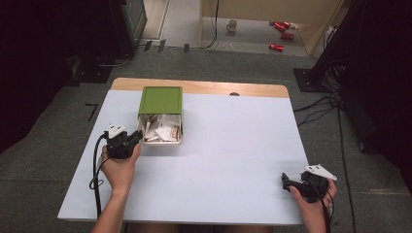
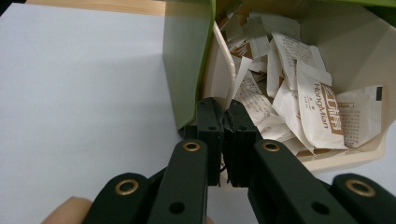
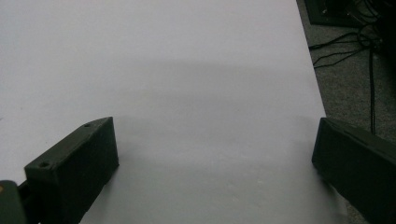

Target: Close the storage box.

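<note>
A green box sleeve [image 1: 160, 100] [image 2: 187, 56] lies left of centre on the white table. A cream drawer [image 1: 160, 142] [image 2: 355, 154] sticks out of its near end, full of paper sachets [image 1: 163, 130] [image 2: 322, 112]. My left gripper [image 1: 138, 137] [image 2: 224, 114] is at the drawer's near left corner, with its jaws shut on the drawer's thin side wall. My right gripper [image 1: 284, 180] [image 3: 213, 133] rests near the table's front right corner. It is open and has only bare table between its jaws.
The white table top [image 1: 233, 145] has a wooden strip [image 1: 204, 87] along its far edge. Cables [image 1: 335, 111] trail over the carpet to the right. Red cans [image 1: 279, 29] and a mug [image 1: 232, 25] lie on the floor beyond the table.
</note>
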`<state>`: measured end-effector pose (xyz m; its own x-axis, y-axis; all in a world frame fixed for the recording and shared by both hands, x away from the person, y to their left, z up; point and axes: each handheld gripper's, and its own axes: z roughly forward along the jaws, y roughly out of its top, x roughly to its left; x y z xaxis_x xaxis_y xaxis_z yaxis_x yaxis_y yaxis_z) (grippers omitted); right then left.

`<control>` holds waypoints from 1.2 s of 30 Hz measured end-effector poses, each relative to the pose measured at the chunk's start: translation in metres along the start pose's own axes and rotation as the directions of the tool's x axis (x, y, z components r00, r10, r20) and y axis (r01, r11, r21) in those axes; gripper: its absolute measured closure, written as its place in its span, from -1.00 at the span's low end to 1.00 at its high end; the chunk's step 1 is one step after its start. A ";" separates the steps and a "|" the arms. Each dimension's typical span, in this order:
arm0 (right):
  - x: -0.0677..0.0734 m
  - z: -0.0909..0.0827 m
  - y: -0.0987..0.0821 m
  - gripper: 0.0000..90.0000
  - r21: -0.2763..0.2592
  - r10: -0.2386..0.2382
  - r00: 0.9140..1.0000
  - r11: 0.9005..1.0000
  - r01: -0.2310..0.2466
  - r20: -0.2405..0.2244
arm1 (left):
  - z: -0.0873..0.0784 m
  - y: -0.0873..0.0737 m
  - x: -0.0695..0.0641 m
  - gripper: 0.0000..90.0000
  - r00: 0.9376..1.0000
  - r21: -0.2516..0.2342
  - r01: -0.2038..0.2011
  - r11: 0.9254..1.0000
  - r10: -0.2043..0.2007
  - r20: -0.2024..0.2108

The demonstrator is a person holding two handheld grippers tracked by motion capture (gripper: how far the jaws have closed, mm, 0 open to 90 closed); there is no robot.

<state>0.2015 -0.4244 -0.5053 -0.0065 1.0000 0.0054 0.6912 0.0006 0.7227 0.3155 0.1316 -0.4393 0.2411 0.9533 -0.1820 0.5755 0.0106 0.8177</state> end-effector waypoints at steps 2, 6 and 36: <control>0.000 0.000 0.000 -1.00 -0.001 0.002 1.000 1.000 -0.002 0.000 | 0.001 0.001 0.000 0.96 1.000 0.002 -0.002 1.000 0.002 -0.002; 0.000 0.000 0.000 -1.00 0.000 -0.001 1.000 1.000 0.001 0.000 | 0.002 0.002 0.001 0.95 1.000 0.004 0.003 1.000 -0.003 0.007; 0.000 0.000 0.000 -1.00 -0.001 -0.002 1.000 1.000 0.002 -0.001 | -0.003 0.017 0.001 1.00 0.999 -0.011 -0.035 0.999 0.035 0.006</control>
<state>0.2017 -0.4245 -0.5055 -0.0085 1.0000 0.0049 0.6901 0.0024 0.7237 0.3230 0.1340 -0.4240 0.2653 0.9514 -0.1567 0.5586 -0.0192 0.8292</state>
